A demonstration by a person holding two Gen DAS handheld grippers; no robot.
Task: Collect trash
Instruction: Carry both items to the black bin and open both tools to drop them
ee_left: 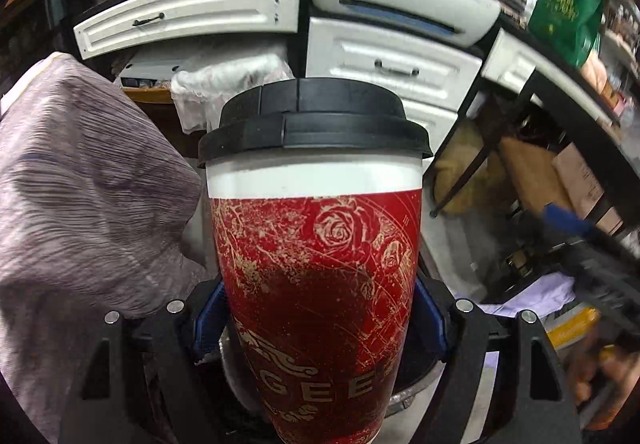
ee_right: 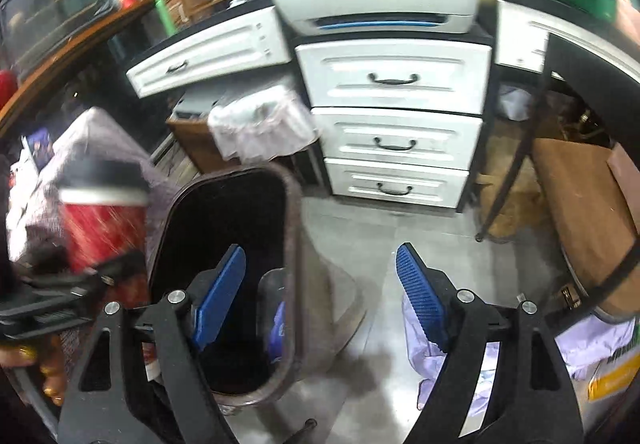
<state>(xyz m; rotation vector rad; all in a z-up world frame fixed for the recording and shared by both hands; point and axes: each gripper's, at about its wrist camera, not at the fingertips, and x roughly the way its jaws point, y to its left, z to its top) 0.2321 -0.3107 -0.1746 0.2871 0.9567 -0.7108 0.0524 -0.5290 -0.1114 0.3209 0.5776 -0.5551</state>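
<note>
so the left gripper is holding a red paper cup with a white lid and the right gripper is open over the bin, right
Not quite: the lid is black, not white, as the left wrist view shows; only the band under it is white. The rest holds: the left gripper is holding the red paper cup, and the right gripper is open over the bin.

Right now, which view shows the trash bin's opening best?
The right wrist view: the trash bin sits below the open right tongs, its dark mouth and rim visible. The left wrist view shows only a sliver of rim behind the red cup.
</note>
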